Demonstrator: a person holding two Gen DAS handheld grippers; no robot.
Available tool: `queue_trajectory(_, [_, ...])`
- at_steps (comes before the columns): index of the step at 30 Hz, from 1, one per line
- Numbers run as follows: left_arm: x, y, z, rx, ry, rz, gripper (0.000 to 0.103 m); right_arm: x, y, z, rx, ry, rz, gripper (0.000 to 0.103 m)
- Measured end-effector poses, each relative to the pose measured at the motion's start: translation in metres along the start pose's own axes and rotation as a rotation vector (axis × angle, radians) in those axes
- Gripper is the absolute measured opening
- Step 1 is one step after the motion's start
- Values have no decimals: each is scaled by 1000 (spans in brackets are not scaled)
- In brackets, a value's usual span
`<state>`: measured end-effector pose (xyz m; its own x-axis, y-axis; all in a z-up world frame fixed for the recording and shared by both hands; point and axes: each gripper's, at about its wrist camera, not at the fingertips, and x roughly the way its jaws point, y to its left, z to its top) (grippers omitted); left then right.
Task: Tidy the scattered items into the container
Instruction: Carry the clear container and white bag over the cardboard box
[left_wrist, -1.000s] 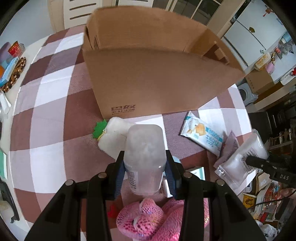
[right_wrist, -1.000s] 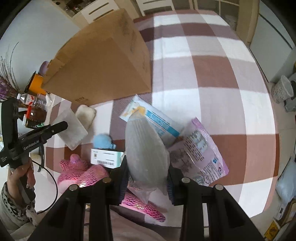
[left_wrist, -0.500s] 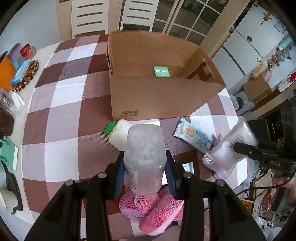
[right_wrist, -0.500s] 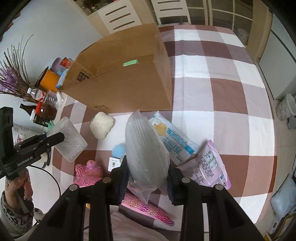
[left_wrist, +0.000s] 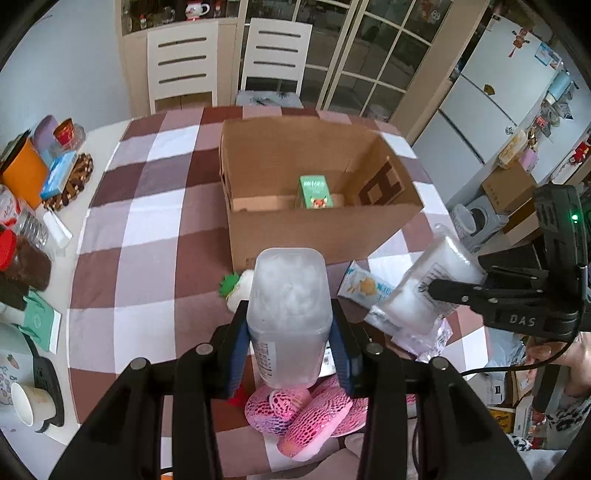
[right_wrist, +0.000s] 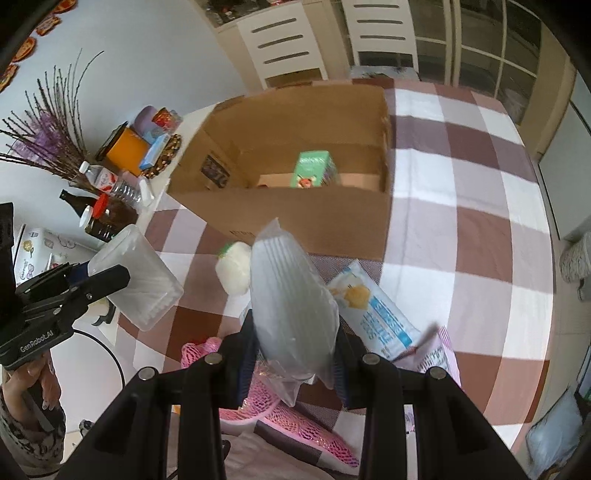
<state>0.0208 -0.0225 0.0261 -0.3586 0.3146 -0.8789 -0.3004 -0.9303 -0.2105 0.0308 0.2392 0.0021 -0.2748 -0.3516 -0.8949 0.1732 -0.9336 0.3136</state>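
My left gripper is shut on a frosted clear plastic box of cotton swabs, held above the table in front of the open cardboard box. A clear plastic bag of white items is clamped in my right gripper, also raised before the cardboard box. Inside the box stands a green carton. On the checked cloth lie a white plush with a green leaf, a blue-and-white snack pack, a purple-white pouch and pink mesh slippers.
Bottles, an orange container and small boxes crowd the table's left edge. A mug stands at the near left. Two white chairs stand beyond the table. The person's hand grips the left tool's handle.
Both grippers have risen with their loads, so the inside of the cardboard box and its green carton now show. The items left on the cloth look smaller and farther below.
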Motion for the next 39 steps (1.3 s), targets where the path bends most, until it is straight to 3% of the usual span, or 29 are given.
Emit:
queue_trajectory(21, [-33, -18, 53, 45, -117, -11, 40, -28, 22, 53, -70, -99, 37, 35])
queue_trajectory(39, [-18, -7, 119, 67, -151, -46, 40, -31, 14, 109, -45, -149, 34, 35])
